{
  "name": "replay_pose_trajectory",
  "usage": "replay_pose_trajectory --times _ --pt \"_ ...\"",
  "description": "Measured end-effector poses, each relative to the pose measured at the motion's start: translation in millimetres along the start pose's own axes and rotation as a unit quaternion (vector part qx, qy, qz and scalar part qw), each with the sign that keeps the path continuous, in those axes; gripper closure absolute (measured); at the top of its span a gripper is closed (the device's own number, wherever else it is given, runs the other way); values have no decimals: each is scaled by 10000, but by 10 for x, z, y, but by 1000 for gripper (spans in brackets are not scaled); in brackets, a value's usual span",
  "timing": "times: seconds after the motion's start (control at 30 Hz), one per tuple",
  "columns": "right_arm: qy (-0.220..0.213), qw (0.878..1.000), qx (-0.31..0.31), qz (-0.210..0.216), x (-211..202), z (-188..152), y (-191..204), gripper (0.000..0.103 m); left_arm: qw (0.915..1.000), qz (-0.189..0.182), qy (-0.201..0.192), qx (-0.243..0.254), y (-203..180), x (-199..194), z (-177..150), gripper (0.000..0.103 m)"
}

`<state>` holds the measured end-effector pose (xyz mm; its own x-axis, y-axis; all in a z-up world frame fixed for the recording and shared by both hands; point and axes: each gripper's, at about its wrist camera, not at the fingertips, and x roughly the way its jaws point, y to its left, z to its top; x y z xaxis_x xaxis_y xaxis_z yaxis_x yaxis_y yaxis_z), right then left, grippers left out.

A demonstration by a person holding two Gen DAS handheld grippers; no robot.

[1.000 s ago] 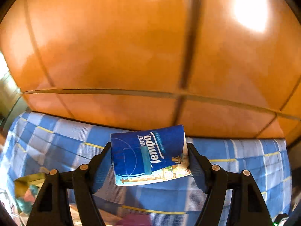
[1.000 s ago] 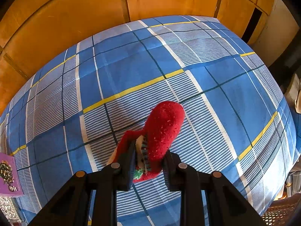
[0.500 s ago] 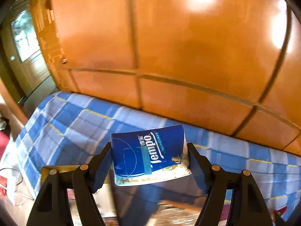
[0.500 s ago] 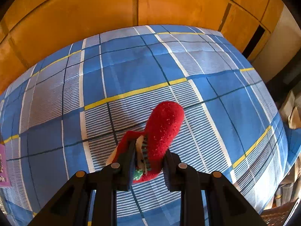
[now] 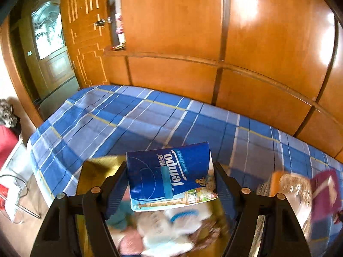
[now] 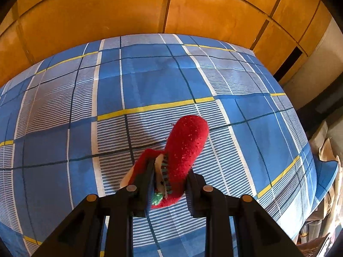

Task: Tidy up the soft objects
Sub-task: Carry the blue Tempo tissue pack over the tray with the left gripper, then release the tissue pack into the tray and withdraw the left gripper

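Note:
My left gripper (image 5: 170,184) is shut on a blue Tempo tissue pack (image 5: 169,173), held flat between the pads above a gold-lined box (image 5: 96,171) on the bed. Blurred soft items (image 5: 169,227), white, teal and pink, lie in that box below the pack. In the right wrist view my right gripper (image 6: 169,184) is shut on a red fuzzy sock (image 6: 184,150) with a white and green patterned part, held over the blue plaid bedspread (image 6: 150,81).
A blurred clear container with an orange part (image 5: 293,190) and a purple item (image 5: 325,192) sit at the right on the bed. Orange wooden panelling (image 5: 257,42) backs the bed. A door (image 5: 51,49) and floor clutter (image 5: 12,171) lie to the left.
The left gripper has swept sideways and slightly down with the tissue pack, from facing the panelling to hanging over the gold box. The right gripper has rolled slightly in place with the sock.

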<state>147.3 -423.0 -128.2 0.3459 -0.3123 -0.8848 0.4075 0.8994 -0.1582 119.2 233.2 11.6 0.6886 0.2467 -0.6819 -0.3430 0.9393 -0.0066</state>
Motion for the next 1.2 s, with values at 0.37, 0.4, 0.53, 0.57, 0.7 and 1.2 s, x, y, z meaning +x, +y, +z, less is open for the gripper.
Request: replay_pose_trajectory --times 0.37,0.4,0.53,0.57,0.7,1.2 --pt "-134 9990 -285 -309 -17 -37 101 80 9981 502 -311 -187 574 -437 -942 27" --pt "-139 9990 -282 -322 -17 -36 102 80 9978 522 -338 -215 602 -470 -981 27" --pt "-143 9989 -262 -354 -9 -29 106 80 9965 637 -471 -282 717 -617 -1151 27" --pt "-141 9990 -243 -357 -8 -29 104 80 9964 641 -483 -286 730 -636 -1173 27" --pt "-149 9989 -197 -402 -13 -38 112 79 9969 571 -404 -355 796 -640 -1251 27" --pt "-200 9977 -325 -568 -18 -39 160 80 9966 305 61 -769 968 -201 -1130 27"
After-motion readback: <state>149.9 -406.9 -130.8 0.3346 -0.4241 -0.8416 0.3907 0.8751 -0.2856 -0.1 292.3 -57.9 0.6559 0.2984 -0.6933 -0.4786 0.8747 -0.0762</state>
